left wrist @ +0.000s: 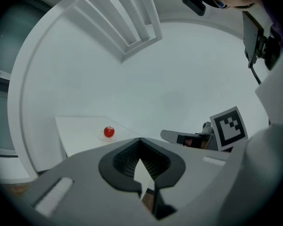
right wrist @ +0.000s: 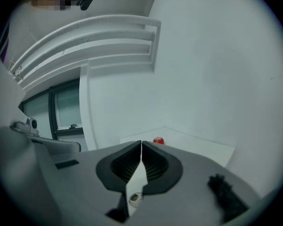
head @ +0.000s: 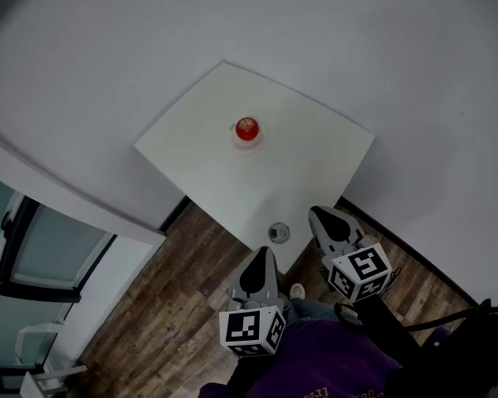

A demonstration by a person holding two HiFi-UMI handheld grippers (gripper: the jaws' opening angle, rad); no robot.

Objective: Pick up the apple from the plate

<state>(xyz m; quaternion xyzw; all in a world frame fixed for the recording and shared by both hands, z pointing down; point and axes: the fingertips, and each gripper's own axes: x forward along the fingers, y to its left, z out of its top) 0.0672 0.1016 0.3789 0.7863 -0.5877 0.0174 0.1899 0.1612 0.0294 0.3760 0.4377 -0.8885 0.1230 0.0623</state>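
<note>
A red apple (head: 246,128) sits on a small white plate (head: 247,141) near the middle of a white square table (head: 199,152). My left gripper (head: 262,254) is shut and empty, hovering at the table's near corner, well short of the apple. My right gripper (head: 315,214) is shut and empty too, just off the table's near right edge. In the left gripper view the apple (left wrist: 109,131) lies far ahead and to the left of the closed jaws (left wrist: 140,139). From the right gripper view the apple (right wrist: 158,141) shows just beyond the closed jaws (right wrist: 141,144), slightly right.
A small round grey fitting (head: 278,233) lies on the table between the two grippers. The table stands in a corner of white walls (head: 382,48). A window (head: 41,255) is at the left above the wooden floor (head: 166,305).
</note>
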